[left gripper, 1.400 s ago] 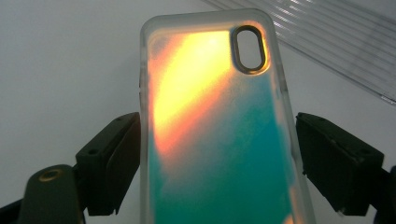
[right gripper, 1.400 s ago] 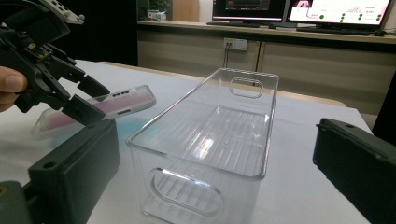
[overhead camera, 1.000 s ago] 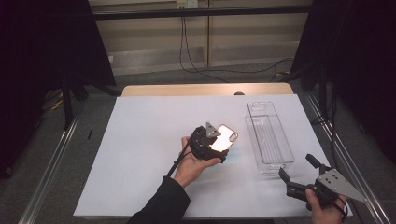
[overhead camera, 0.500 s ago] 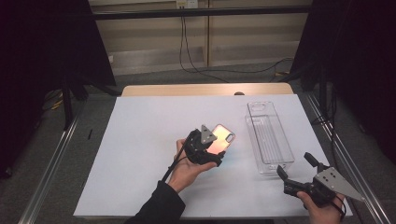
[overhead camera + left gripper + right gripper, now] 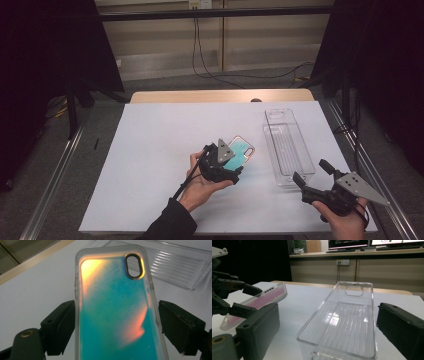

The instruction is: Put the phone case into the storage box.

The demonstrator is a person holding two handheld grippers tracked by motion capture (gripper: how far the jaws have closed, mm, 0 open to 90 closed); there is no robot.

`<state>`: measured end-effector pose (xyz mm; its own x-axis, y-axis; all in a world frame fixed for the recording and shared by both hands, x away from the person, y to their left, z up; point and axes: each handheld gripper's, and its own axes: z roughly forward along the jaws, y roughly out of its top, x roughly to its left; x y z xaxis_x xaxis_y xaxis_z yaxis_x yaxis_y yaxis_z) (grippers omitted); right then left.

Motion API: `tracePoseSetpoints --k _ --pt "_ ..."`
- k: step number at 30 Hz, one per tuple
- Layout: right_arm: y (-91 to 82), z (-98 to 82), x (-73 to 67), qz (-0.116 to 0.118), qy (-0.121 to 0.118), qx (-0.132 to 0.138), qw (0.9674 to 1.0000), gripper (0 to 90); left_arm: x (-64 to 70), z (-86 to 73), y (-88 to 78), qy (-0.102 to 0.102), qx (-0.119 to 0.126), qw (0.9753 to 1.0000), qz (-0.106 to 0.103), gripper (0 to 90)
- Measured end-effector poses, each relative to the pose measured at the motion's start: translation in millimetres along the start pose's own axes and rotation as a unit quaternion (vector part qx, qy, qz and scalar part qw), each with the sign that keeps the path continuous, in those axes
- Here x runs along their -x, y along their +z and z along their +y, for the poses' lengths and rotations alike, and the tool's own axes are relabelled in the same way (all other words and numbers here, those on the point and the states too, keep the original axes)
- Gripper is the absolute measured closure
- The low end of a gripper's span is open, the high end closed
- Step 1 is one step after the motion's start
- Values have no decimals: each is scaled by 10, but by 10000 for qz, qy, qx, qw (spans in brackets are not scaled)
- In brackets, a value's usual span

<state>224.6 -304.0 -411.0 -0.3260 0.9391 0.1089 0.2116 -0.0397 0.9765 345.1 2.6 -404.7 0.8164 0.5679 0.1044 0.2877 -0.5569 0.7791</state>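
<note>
1. At the left of the high view: white table sheet (image 5: 150, 165) spread wide, bare here, with a wooden table edge (image 5: 220, 96) along its far side.
2. Left of centre: left hand (image 5: 202, 187) coming in from the bottom edge in a dark sleeve, carrying the left gripper (image 5: 234, 162) raised off the sheet.
3. Clamped across that gripper: a phone case (image 5: 242, 149), teal with an orange sheen, gripped by its long sides. Seen in the left gripper view as phone case (image 5: 115, 307) standing between the two black jaws, both pads against its translucent rim, camera cut-out at the far end. Seen from the right gripper view as tilted, far end higher, lifted clear of the sheet.
4. Right of centre: a clear plastic tray (image 5: 285, 145) lying flat on the sheet, long axis running away from the person, just beside the held phone case but apart from it. Empty inside, ribbed floor, as shown in the right gripper view (image 5: 342, 322).
5. Far right, near the bottom corner: right hand (image 5: 345, 222) holding the right gripper (image 5: 311, 172), jaws spread wide and gripping nothing, pointed at the near end of the tray, short of touching it.
</note>
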Motion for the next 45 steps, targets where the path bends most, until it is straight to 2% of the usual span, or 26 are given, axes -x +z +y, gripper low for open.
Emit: tracePoseSetpoints --k 5,8,11,14,16,19,22,23,26,29,32,33,36,38,42,45 --pt "61 60 -72 158 -13 107 9998 76 12 -15 -37 16 40 10000 32 169" --pt "114 86 -120 257 -18 43 9997 76 27 -37 -62 4 47 10000 62 168" --pt "177 117 -162 349 98 -59 9993 78 28 -66 -83 36 23 10000 47 168" --pt "245 161 -211 502 181 -285 9982 103 35 -90 -97 4 42 10000 57 168" --pt "296 198 -243 576 251 -542 9965 103 29 -100 -109 -25 60 9999 101 168" --pt "377 223 -272 747 408 -745 9936 112 20 -113 -119 -49 62 9999 132 168" --pt "426 230 -296 842 419 -838 9920 115 21 -117 -121 -71 82 9998 145 168" --pt "473 234 -314 937 509 -937 9899 122 23 -115 -126 -79 82 9998 136 168" --pt "541 261 -326 1105 585 -1142 9856 126 30 -116 -125 -44 53 9999 124 168" --pt "620 280 -337 1143 638 -1442 9809 124 41 -116 -118 -46 56 9999 132 168" --pt "706 289 -338 1236 860 -1783 9724 125 49 -118 -116 5 20 9999 124 169" --pt "731 294 -336 1244 870 -1818 9715 127 54 -119 -114 -2 33 9999 120 168" --pt "810 318 -341 1241 1011 -2044 9657 144 64 -120 -105 36 25 9999 117 168" --pt "868 340 -344 1304 1034 -2176 9618 192 71 -121 -103 39 14 9999 110 168" --pt "950 368 -348 1358 1017 -2256 9593 251 78 -121 -99 68 -4 9999 136 168" --pt "1049 386 -373 1405 1041 -2445 9537 313 80 -123 -93 69 -12 9999 134 168"
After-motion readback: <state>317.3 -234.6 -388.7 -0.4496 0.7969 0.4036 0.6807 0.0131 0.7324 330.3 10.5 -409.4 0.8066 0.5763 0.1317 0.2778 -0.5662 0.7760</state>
